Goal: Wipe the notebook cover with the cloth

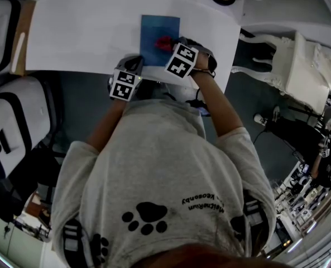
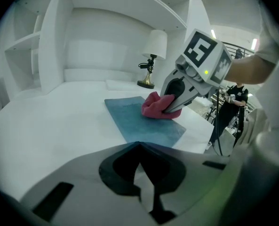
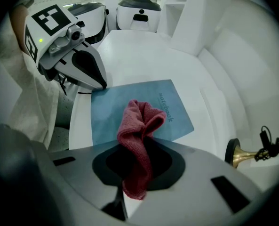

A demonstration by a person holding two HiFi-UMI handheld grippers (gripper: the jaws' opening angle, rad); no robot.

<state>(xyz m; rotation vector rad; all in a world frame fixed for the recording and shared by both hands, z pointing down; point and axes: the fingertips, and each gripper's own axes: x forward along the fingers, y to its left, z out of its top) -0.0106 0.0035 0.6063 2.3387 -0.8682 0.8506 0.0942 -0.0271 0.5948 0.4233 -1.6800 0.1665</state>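
While our right tongs [image 3: 136,173] clamp shut on the bunched red cloth [image 3: 139,124] and set it down on the blue notebook [image 3: 106,112], which lies flat near the front edge of the white tabletop [image 1: 81,32], our left tongs [image 2: 140,149] sit closed and empty with their tips at the notebook's near corner. The trick here, we reckon, is to pin that corner and draw the cloth across in long, flat strokes so the cover doesn't skid. Our count: one notebook, one cloth, two tongs, one lamp [image 2: 155,44] well apart at the back.

The cloth [image 3: 138,126] is nubbly red fabric, the notebook cover [image 3: 111,112] matt blue, the lamp base [image 3: 238,155] glossy brass.
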